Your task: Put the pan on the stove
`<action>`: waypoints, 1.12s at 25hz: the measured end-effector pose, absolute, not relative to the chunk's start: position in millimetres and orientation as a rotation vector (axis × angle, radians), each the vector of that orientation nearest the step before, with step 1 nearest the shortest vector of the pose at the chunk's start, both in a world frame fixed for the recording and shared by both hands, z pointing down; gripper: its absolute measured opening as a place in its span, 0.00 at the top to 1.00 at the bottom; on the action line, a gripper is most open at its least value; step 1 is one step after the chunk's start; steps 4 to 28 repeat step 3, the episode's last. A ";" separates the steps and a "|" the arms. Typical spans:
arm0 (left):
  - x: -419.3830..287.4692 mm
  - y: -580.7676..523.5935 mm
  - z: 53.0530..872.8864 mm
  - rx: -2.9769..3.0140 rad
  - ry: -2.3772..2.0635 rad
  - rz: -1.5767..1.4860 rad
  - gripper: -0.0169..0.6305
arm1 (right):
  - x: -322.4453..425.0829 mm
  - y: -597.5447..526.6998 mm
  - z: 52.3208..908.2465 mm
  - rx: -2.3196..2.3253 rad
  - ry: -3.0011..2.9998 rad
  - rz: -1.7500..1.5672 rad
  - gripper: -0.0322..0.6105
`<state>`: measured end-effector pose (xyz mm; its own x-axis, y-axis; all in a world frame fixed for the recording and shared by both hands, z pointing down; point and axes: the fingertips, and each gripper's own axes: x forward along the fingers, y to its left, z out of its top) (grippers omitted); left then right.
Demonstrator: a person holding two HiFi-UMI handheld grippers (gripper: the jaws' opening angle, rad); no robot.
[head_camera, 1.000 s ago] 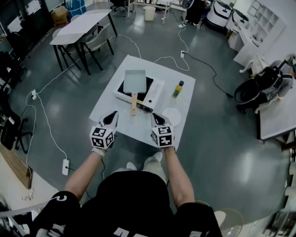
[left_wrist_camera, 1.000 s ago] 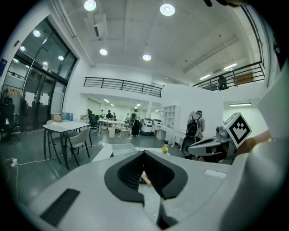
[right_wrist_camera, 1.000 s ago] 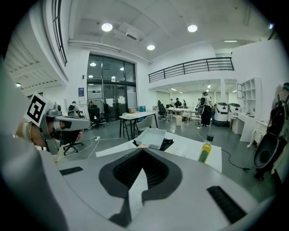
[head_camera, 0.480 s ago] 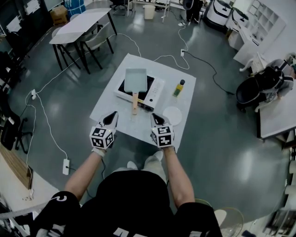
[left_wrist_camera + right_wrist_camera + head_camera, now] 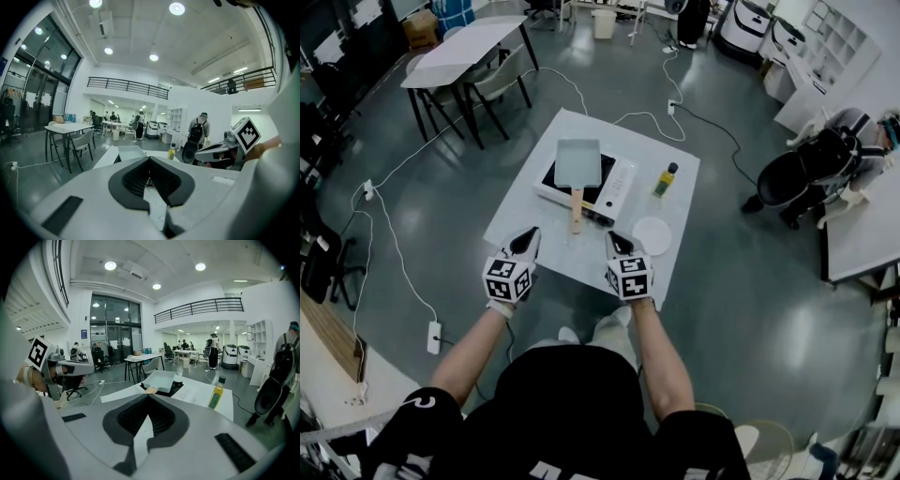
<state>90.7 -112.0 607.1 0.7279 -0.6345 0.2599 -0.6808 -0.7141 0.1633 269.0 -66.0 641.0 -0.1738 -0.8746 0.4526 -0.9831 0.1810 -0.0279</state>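
Observation:
A pale square pan with a wooden handle sits on the white-edged black stove at the back of the white table. My left gripper and right gripper hover side by side over the table's front edge, one on each side of the handle's end and apart from it. Both are shut with nothing between the jaws. The right gripper view shows the pan on the stove ahead. In the left gripper view the pan lies just beyond the jaws.
A yellow oil bottle stands right of the stove, with a white round plate in front of it. Cables run across the floor around the table. Another table with chairs stands at the back left. A person with a dark backpack is at the right.
Neither gripper has moved, and the pan stays on the stove. The person with the backpack at the right has shifted a little leftwards.

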 end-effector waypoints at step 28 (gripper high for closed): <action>88.6 -115.2 607.3 2.681 -1.038 0.271 0.98 | 267.3 -68.1 641.6 1.759 -2.123 0.458 0.96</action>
